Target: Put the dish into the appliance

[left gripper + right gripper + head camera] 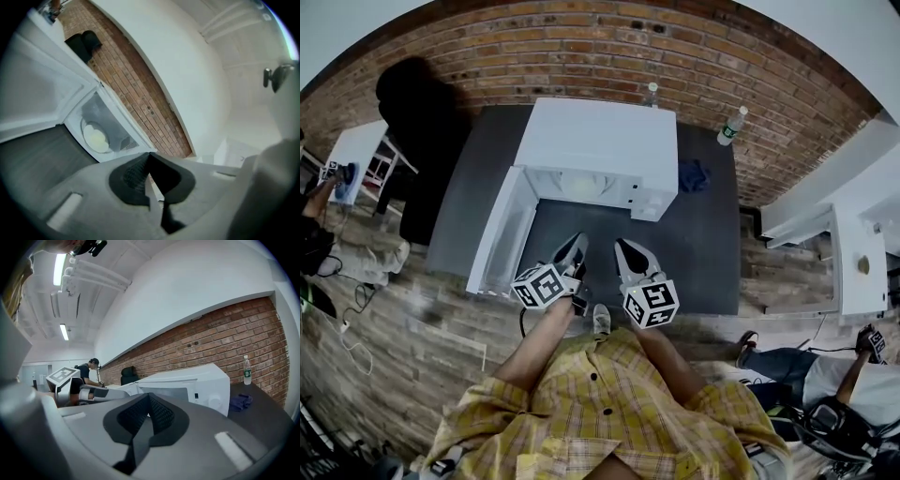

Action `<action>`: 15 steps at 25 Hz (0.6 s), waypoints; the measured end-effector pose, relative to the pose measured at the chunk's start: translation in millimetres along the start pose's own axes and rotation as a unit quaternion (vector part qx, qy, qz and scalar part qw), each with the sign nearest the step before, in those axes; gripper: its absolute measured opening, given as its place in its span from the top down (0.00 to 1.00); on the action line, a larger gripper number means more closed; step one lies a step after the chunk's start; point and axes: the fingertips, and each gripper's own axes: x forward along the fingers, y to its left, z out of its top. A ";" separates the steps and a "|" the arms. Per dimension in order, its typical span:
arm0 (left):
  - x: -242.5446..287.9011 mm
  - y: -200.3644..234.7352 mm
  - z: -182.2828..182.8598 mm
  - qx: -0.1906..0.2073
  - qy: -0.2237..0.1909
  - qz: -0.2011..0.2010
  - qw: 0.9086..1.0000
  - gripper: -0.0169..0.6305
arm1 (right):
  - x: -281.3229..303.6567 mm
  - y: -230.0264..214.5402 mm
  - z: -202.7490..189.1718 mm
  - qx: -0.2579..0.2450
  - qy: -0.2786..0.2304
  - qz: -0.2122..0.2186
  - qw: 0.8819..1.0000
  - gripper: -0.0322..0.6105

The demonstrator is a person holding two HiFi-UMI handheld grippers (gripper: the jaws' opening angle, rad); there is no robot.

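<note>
A white microwave (pixel 600 141) stands on the dark table (pixel 703 262) with its door (pixel 502 234) swung open to the left. A pale round dish (pixel 96 137) lies inside the cavity, seen in the left gripper view. My left gripper (pixel 578 242) hangs in front of the opening, rolled to one side, its jaws (pixel 149 157) shut with nothing between them. Beside it on the right, my right gripper (pixel 623 247) also points at the microwave (pixel 197 380), its jaws (pixel 149 399) shut and empty. Both grippers are apart from the appliance.
Two water bottles (pixel 732 125) (pixel 651 94) stand at the table's back by the brick wall. A blue cloth (pixel 694 175) lies right of the microwave. White tables (pixel 853 253) stand at the right, and people sit at both sides.
</note>
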 end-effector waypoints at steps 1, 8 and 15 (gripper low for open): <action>-2.2 -5.6 -0.2 0.027 0.001 -0.001 1.000 0.98 | -1.2 0.2 0.3 0.003 -0.001 0.001 1.000 0.95; -20.6 -34.2 -3.5 0.195 -0.001 0.006 0.981 0.98 | -12.3 5.8 1.0 0.006 -0.008 0.003 1.000 0.95; -32.9 -47.3 -10.0 0.287 -0.006 0.023 0.958 0.97 | -23.2 8.9 2.8 0.003 -0.011 0.005 1.000 0.95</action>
